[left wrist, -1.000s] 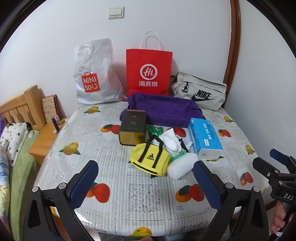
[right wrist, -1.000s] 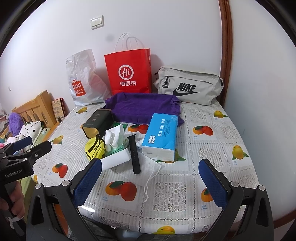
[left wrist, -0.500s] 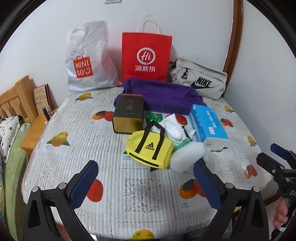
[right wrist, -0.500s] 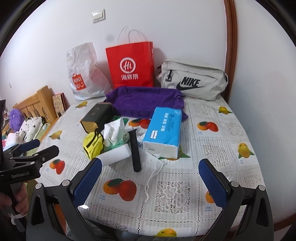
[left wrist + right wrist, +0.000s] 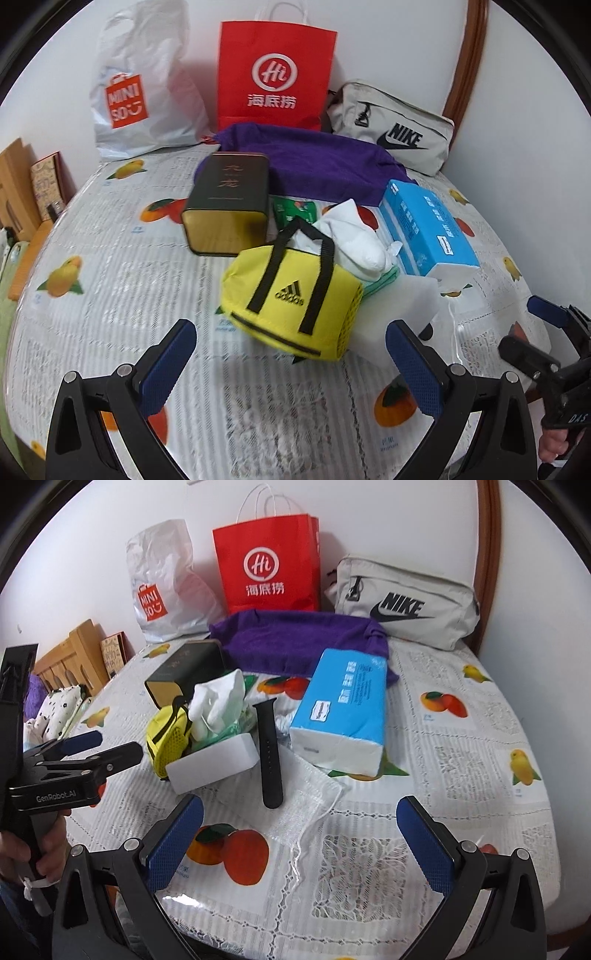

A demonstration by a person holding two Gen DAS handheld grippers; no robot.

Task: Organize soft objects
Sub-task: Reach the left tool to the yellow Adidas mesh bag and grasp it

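Note:
A pile of soft things lies mid-table: a yellow Adidas bag [image 5: 291, 299] [image 5: 166, 734], white socks [image 5: 354, 236] [image 5: 218, 701], a white foam block [image 5: 399, 299] [image 5: 214, 760], a blue tissue pack [image 5: 424, 229] [image 5: 343, 709] and a white mesh pouch [image 5: 295, 801] under a black watch strap [image 5: 267, 749]. Behind them spreads a purple towel [image 5: 317, 162] [image 5: 299, 638]. My left gripper [image 5: 290, 328] is open just in front of the yellow bag, holding nothing. My right gripper [image 5: 301, 805] is open over the mesh pouch, also holding nothing.
A dark tin box [image 5: 227, 206] lies left of the pile. Against the wall stand a Miniso plastic bag [image 5: 136, 96], a red paper bag [image 5: 273, 74] and a grey Nike bag [image 5: 395, 125]. A wooden bed frame [image 5: 74, 657] is beyond the table's left edge.
Both grippers have moved forward and down toward the pile, which now looks larger in both views. Both stay open. Nothing on the table has moved.

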